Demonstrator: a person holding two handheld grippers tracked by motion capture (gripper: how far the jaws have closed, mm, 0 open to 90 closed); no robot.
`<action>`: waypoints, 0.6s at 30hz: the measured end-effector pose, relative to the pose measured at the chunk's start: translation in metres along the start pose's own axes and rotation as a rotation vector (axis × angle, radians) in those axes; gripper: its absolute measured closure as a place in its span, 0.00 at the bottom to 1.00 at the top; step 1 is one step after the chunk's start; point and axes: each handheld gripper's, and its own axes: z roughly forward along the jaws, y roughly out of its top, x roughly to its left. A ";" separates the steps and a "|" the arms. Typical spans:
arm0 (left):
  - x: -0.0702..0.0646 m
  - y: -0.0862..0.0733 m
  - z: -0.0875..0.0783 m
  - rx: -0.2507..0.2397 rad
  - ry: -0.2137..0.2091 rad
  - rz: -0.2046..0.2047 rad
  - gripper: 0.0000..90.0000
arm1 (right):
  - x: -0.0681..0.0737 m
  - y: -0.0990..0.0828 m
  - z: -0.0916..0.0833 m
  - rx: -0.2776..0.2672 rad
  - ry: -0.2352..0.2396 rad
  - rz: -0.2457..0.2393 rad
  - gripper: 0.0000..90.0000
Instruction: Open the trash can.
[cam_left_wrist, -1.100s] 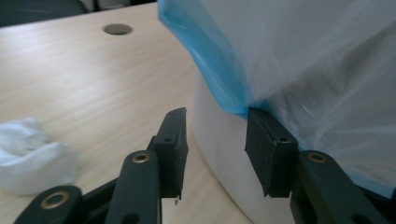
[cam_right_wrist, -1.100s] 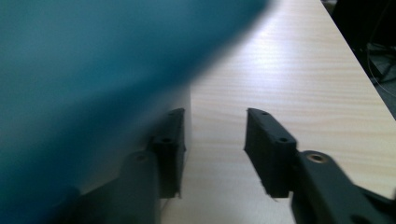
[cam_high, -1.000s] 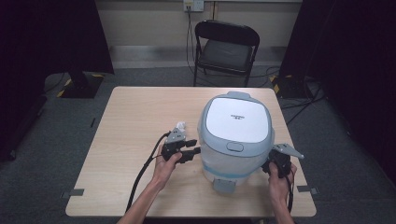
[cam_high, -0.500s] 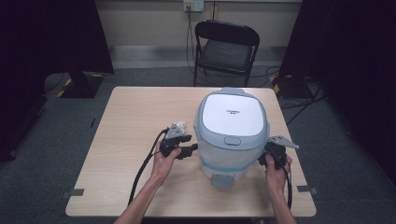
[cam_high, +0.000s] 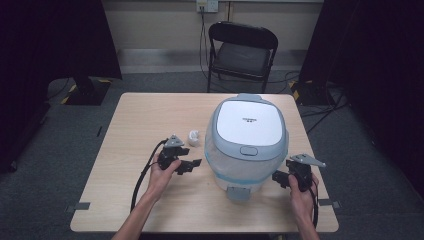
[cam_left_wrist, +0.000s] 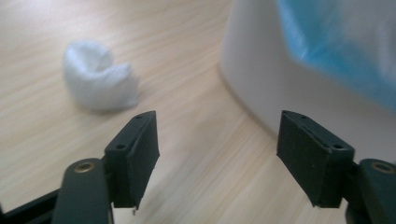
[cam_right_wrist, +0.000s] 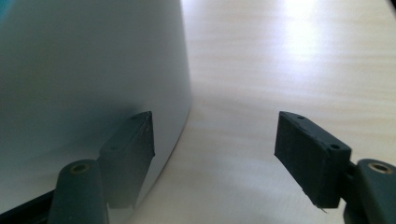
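While both grippers flank the rice cooker (cam_high: 250, 140) near the table's (cam_high: 140, 120) front right, their fingers have just been opening and stand spread with nothing between them. Left gripper (cam_high: 192, 164) sits clear; right gripper (cam_high: 278, 178) is just beside the wall and may nudge it toward the front edge. Motion blurs the cooker's blue band, and the tissue wad (cam_left_wrist: 100, 77) is soft-edged.

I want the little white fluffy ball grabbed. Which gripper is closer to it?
Left. The left gripper sits just below the white wad; the right gripper is across the rice cooker.
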 end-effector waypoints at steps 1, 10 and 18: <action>0.000 0.000 0.000 0.000 0.000 0.000 0.31 | 0.000 0.000 0.000 0.000 0.000 0.000 0.31; 0.016 -0.040 -0.023 0.089 0.126 0.048 0.30 | 0.009 -0.023 -0.014 0.005 0.080 -0.012 0.37; 0.026 -0.058 -0.028 0.101 0.183 0.049 0.29 | 0.029 -0.036 -0.031 0.011 0.148 -0.061 0.48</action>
